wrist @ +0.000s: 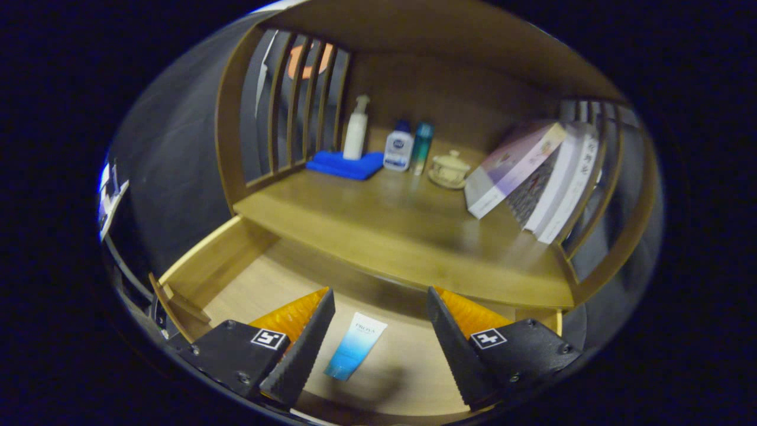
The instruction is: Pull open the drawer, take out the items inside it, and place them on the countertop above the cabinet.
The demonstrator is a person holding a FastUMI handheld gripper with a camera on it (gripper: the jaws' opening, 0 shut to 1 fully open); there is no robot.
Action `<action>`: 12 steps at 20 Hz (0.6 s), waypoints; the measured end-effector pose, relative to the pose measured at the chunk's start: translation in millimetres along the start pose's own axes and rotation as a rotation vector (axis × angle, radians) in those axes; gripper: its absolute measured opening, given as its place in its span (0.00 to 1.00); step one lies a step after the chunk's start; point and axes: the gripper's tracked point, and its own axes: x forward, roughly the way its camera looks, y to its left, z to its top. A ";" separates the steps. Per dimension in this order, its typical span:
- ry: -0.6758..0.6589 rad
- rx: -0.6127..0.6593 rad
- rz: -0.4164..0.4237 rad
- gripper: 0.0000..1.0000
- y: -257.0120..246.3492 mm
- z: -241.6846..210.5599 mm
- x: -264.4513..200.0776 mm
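Observation:
The wooden drawer (pixel 213 260) stands pulled open under the countertop (pixel 378 225). A white and blue tube (pixel 355 346) lies flat on the drawer floor. My gripper (pixel 380 296) hangs open above the drawer, and the tube sits between the two fingers, nearer the left one, with neither finger touching it. How high the fingers are above the tube I cannot tell.
On the countertop stand a white pump bottle (pixel 356 129) on a blue folded cloth (pixel 346 164), a small white bottle (pixel 398 148), a teal can (pixel 421 148), a lidded cup on a saucer (pixel 449 170) and several leaning books (pixel 532 177). Slatted side panels (pixel 295 100) flank the shelf.

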 end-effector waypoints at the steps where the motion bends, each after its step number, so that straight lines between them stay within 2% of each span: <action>1: 0.066 0.010 0.025 0.98 4.3 -6.8 7.9; 5: 0.338 0.053 0.081 0.92 19.4 -48.4 38.9; 7: 0.426 0.073 0.096 0.88 22.7 -61.2 45.6; 9: 0.491 0.098 0.065 0.82 20.0 -70.3 47.5; 12: 0.543 0.114 0.030 0.80 12.9 -80.3 47.8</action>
